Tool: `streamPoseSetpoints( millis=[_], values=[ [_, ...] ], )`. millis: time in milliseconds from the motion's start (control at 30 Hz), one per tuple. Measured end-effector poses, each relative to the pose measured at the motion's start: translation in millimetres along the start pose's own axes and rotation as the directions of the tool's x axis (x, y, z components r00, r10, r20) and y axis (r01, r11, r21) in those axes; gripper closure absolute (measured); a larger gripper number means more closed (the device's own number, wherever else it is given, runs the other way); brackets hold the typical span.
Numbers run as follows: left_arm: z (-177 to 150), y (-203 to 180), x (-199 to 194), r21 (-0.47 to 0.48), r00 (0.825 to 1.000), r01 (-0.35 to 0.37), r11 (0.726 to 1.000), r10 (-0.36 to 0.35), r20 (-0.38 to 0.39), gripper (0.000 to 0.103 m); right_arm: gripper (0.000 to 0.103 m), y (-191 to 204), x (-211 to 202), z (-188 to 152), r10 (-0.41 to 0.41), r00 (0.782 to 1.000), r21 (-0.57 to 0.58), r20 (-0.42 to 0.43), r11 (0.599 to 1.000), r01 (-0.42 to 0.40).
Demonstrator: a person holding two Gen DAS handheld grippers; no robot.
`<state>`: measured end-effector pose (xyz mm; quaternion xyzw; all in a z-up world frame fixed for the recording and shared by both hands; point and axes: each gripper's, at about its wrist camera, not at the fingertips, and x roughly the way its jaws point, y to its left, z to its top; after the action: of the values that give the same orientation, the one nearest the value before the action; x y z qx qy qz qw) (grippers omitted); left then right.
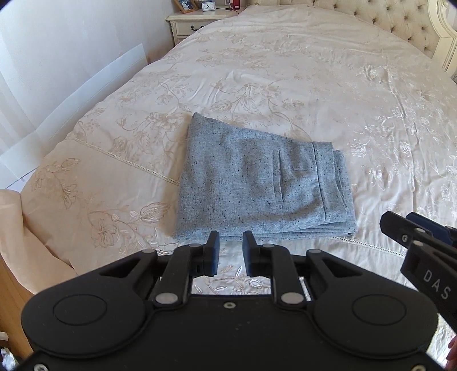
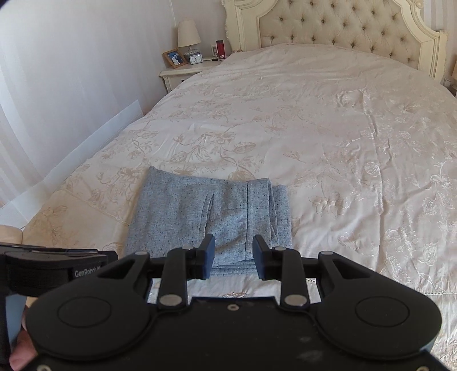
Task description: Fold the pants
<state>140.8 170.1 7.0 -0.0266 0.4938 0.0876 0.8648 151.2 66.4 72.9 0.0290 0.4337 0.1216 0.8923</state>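
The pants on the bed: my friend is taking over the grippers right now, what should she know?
Left gripper: partly open, holding nothing, off the cloth.
Right gripper: partly open, holding nothing.
Pants: folded into a neat grey stack, flat on the bed near its foot end, touching neither gripper.
Done: the folding looks finished.
Left: probably nothing; maybe square up the layered edges on the stack's right side.

The pants (image 1: 257, 182) are a matt, coarse-woven grey cloth flecked with dark specks, like tweed. Under them the bedspread (image 1: 314, 71) is smooth cream cloth with a satin sheen and embroidered flowers. The left gripper (image 1: 230, 254) and right gripper (image 2: 234, 255) are matt black plastic with dull metal rivets. The far headboard (image 2: 342, 25) is button-tufted cloth framed in painted wood.
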Motion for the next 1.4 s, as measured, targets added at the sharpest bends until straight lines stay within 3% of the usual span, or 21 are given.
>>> streamPoseSetpoints(
  millis=[1400],
  values=[
    [-21, 7, -10, -0.033, 1.000, -0.021, 0.999, 0.020, -0.024, 0.076, 0.071, 4, -18, -19, 0.028, 0.999, -0.004, -0.022, 1.000, -0.029]
  ],
)
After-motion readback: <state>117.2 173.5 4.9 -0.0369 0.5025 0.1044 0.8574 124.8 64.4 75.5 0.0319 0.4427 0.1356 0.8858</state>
